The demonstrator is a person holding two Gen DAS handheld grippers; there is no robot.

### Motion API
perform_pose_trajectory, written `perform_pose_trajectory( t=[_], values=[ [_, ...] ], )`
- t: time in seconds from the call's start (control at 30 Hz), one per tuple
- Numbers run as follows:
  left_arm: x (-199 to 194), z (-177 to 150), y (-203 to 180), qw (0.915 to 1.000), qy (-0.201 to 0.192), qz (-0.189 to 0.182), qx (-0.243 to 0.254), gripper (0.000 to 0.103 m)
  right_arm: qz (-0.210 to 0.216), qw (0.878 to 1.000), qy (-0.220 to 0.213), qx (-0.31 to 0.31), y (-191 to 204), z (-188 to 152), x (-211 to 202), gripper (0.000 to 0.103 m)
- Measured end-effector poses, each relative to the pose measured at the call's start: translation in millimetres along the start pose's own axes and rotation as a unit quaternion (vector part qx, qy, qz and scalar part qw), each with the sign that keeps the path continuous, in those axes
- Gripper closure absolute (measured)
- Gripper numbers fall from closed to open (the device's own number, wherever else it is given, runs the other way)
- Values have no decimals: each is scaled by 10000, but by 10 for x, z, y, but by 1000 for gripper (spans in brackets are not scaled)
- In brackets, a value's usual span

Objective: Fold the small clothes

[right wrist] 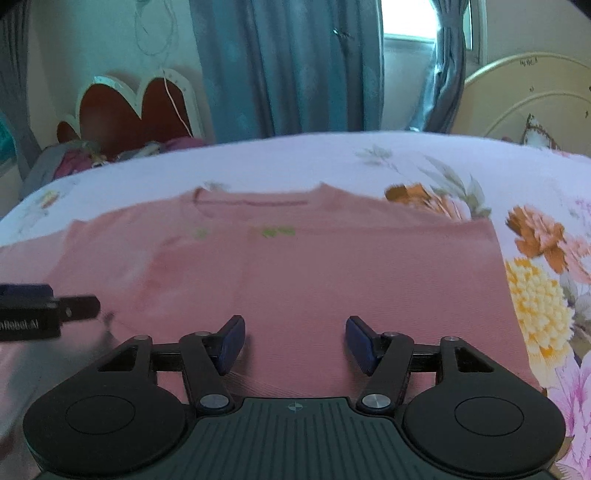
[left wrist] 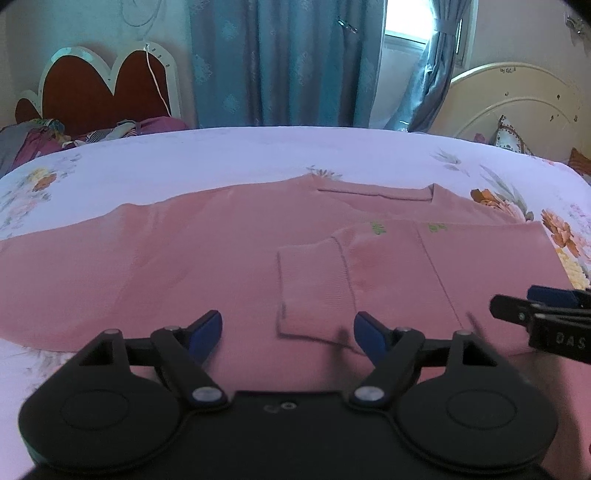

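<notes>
Matt pink knit sweater (left wrist: 221, 258), ribbed cuff (left wrist: 314, 288)

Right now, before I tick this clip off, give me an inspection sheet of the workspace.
Surface: bed with a floral sheet, flat.
Job's things: pink sweater spread out, neckline at the far side; one sleeve folded across the body, its cuff lying on top.
Clutter: heap of clothes at the far left corner; patterned pillow at the far right.
Grippers: left gripper open over the sweater's near edge, nothing between its fingers; right gripper open, nothing held.
Cables: thin white cord hanging over the red headboard.
Surroundings: blue curtains, bright window, cream headboard.
</notes>
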State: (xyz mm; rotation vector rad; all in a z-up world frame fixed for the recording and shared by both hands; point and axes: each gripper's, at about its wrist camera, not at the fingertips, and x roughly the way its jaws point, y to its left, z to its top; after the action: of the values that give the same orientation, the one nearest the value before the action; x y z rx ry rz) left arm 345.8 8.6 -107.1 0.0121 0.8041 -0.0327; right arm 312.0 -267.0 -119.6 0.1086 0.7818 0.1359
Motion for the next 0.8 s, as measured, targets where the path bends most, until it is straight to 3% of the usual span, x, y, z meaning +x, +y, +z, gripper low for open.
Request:
perform_pose_trajectory(
  t=[0.3,0.57,0.67,0.8],
  values=[
    [-179,-34,625,9998,19,-84,-205,18,67,9999,-50,-111,654,42,77,42],
    [-253,-129,1601,9962,38,234,-838,18,80,9995,-120,-290,1280,144,281,43],
    [-241,-162,1972,9930,70,473,-1079,18,166,9992,11,-363,1467,168,401,61],
    [-229,-200,2447,9860,64,771,-1477,18,158,9994,4,-303,1598,200,503,61]
  ],
)
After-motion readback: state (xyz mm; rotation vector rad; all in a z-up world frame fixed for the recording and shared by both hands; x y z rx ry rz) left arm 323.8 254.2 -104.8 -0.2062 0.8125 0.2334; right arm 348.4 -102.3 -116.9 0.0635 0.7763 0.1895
